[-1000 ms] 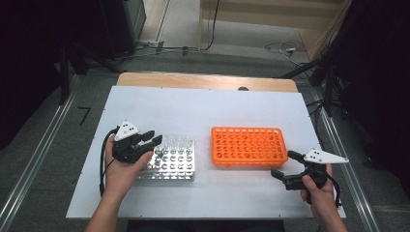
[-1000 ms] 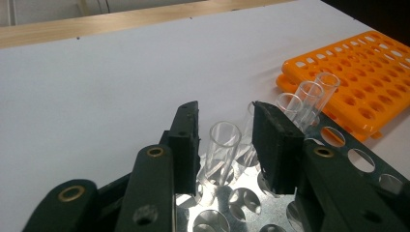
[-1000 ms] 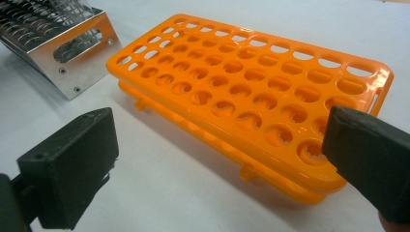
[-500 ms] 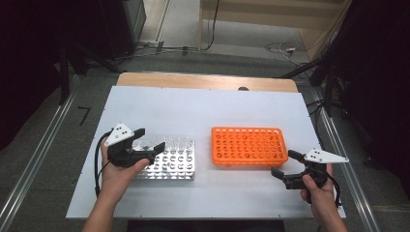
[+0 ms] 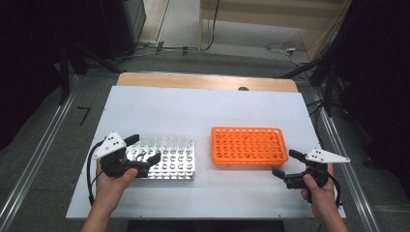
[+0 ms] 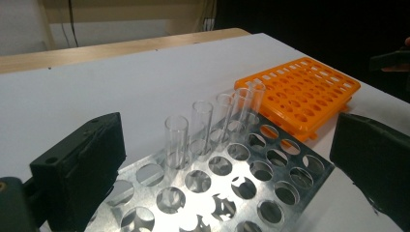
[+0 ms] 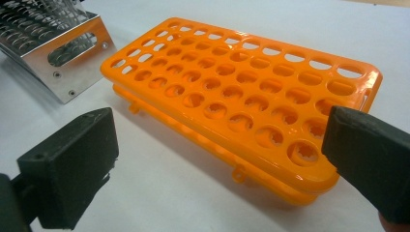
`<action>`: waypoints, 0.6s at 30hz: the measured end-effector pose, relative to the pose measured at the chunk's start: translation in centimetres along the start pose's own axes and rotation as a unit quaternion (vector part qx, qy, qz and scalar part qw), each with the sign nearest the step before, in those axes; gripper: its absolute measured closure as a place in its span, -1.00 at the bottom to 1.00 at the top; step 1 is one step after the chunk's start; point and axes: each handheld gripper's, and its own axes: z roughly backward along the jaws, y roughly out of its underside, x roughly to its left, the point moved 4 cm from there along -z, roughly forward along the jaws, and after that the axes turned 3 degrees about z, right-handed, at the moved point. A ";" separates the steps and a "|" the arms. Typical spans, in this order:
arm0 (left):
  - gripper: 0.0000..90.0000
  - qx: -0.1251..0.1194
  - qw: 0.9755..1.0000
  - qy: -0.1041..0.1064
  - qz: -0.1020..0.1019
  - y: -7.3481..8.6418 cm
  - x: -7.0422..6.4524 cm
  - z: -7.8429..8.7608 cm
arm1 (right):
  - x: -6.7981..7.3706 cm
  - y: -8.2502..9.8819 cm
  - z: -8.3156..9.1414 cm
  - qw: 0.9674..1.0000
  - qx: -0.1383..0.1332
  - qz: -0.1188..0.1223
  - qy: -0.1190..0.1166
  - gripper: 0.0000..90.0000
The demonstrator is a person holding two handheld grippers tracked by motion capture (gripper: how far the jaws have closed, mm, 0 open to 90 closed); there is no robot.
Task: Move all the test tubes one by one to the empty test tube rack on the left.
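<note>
Five clear tubes (image 6: 176, 140) stand just beyond the left gripper (image 5: 141, 150), whose jaws have just been opening with nothing between them.

They run in one row along the far edge of the shiny steel rack (image 5: 186, 171), upright, glassy and round, the nearest straight ahead of the wide-spread jaws. Right of it lies the glossy orange rack (image 5: 246, 159), long axis left to right, every hole bare. At its near right corner the right gripper (image 5: 286, 166) hangs, jaws apart, holding nothing.

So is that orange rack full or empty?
Empty: the orange rack shows bare holes throughout, while the clear tubes stand in the metal rack.
</note>
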 end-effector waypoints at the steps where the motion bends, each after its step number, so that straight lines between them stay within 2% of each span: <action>1: -1.00 0.001 1.000 -0.003 0.000 0.2 0.0 0.1 | 0.0 0.0 0.0 1.000 0.000 0.000 0.000 -1.00; 8: -1.00 -0.003 1.000 -0.001 -0.007 1.5 -0.5 1.2 | 0.0 0.0 0.0 1.000 -0.002 0.002 -0.001 -1.00; 15: -1.00 -0.009 1.000 -0.010 -0.010 2.3 -0.5 2.6 | -0.1 0.1 0.0 1.000 -0.004 0.001 0.000 -1.00; 18: -1.00 -0.017 1.000 -0.008 -0.005 2.6 -0.4 3.2 | -0.2 0.2 0.0 1.000 -0.005 0.000 0.000 -1.00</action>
